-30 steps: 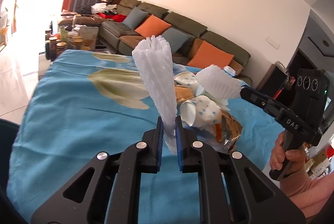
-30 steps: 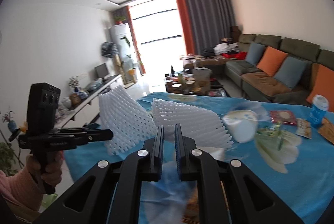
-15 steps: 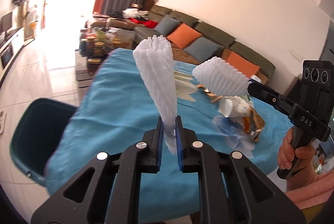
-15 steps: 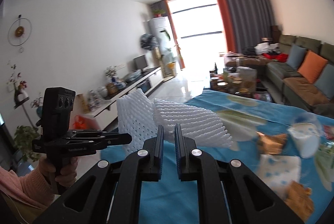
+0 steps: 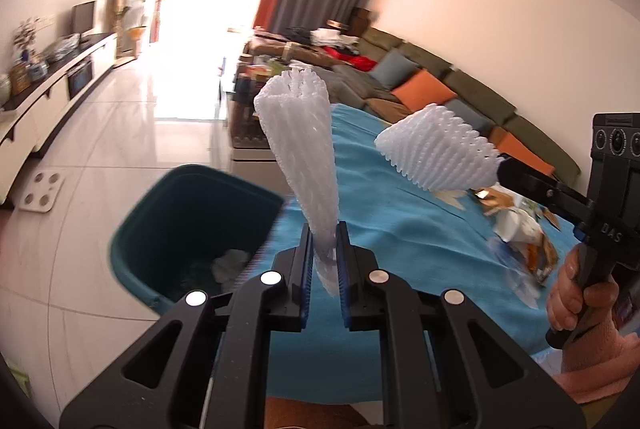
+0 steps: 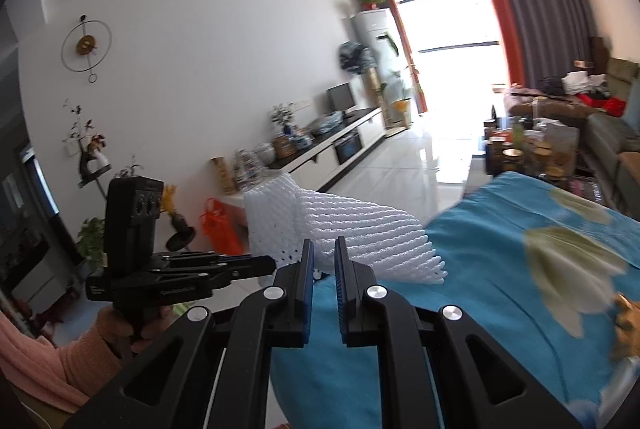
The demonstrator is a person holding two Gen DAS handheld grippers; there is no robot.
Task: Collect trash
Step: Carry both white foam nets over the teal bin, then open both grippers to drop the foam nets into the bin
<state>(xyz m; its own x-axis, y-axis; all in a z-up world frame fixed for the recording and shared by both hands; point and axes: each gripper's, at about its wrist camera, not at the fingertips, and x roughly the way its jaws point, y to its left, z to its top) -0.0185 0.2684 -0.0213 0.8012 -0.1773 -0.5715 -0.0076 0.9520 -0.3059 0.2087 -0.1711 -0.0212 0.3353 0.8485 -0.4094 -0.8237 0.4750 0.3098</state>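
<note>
My left gripper (image 5: 323, 261) is shut on a white foam net sleeve (image 5: 302, 145) that stands upright from its jaws, near the table's left edge. My right gripper (image 6: 322, 261) is shut on a second white foam net sleeve (image 6: 372, 229); that sleeve also shows in the left wrist view (image 5: 436, 157), held over the blue tablecloth (image 5: 400, 221). A dark teal trash bin (image 5: 188, 229) stands on the floor left of the table, below and left of my left gripper, with crumpled white trash (image 5: 230, 263) inside.
More trash, a paper cup and wrappers (image 5: 520, 233), lies on the table at the right. A coffee table with jars (image 6: 528, 149) and a green sofa (image 5: 432, 97) stand beyond. A white TV cabinet (image 5: 48, 97) runs along the left wall.
Both grippers have swung left with their foam sleeves. The trash bin has come further into the left wrist view, and the table's trash pile has slid to the right.
</note>
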